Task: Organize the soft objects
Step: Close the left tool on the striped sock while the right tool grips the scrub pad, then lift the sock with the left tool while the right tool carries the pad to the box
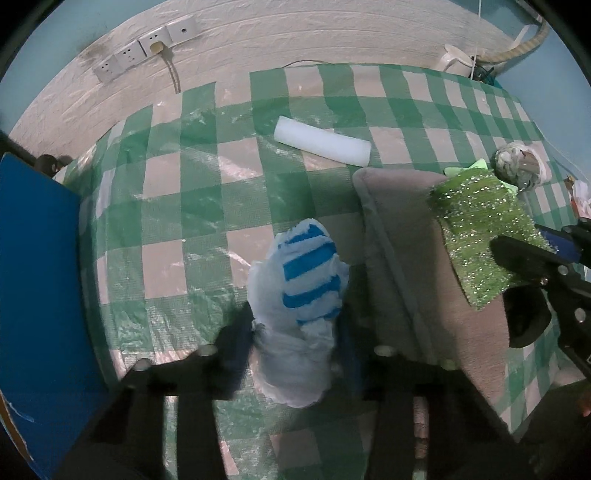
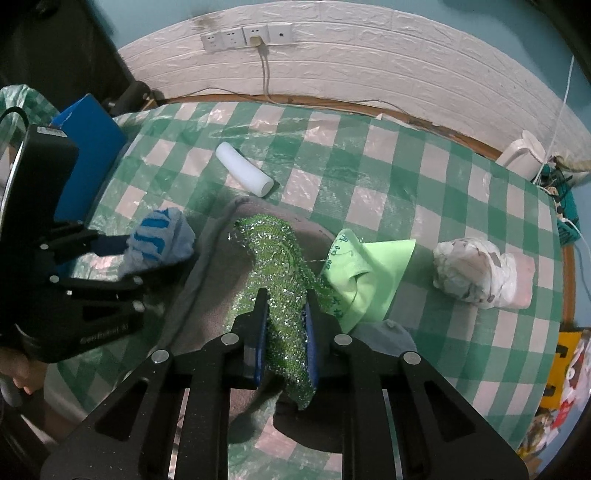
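My left gripper (image 1: 295,332) is shut on a blue-and-white striped soft bundle (image 1: 303,280) and holds it above the checked tablecloth; the bundle also shows in the right wrist view (image 2: 159,243). My right gripper (image 2: 284,321) is shut on a glittery green cloth (image 2: 277,266), held over a grey mat (image 2: 218,266). In the left wrist view the green cloth (image 1: 484,229) hangs over the mat (image 1: 406,236) at the right. A white foam roll (image 1: 321,142) lies farther back on the table.
A light green cloth (image 2: 365,273) and a crumpled white plastic bag (image 2: 476,273) lie right of the mat. A blue box (image 1: 37,295) stands at the table's left edge. A white kettle (image 2: 521,151) and wall sockets (image 2: 251,35) are at the back.
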Demonstrator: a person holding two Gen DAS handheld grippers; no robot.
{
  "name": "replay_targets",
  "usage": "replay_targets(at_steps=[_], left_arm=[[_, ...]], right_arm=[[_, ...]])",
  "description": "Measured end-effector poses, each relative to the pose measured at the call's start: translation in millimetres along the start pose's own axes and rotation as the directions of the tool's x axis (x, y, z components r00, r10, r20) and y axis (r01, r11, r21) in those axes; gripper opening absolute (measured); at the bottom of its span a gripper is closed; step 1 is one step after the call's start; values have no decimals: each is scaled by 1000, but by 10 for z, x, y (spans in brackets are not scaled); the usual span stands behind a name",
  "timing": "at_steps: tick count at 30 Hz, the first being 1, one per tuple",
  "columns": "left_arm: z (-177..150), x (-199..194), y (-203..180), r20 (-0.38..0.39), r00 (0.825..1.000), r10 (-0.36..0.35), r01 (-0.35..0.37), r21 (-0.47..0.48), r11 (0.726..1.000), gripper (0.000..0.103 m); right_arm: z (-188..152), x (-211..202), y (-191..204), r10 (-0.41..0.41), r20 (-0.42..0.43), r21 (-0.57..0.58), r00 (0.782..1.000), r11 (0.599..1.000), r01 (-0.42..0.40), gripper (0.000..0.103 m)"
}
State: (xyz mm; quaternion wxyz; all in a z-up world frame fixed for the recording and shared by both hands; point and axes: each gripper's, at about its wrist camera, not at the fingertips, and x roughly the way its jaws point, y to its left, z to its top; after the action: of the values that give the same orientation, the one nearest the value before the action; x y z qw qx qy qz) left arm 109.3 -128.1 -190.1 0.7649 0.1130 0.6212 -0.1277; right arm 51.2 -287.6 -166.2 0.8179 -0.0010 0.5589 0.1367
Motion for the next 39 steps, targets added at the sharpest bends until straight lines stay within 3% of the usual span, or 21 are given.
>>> replay_targets(at_steps=[15, 39], left_arm=[[-176, -478, -63, 133, 990, 57, -67, 74, 995, 40], [-608, -1259, 128, 267, 956, 122, -138, 42, 990, 40]], right_arm=[[46, -240, 107, -18, 57, -15, 998, 1000, 19, 16], [77, -780, 474, -1, 150, -56, 989, 998, 9, 16]])
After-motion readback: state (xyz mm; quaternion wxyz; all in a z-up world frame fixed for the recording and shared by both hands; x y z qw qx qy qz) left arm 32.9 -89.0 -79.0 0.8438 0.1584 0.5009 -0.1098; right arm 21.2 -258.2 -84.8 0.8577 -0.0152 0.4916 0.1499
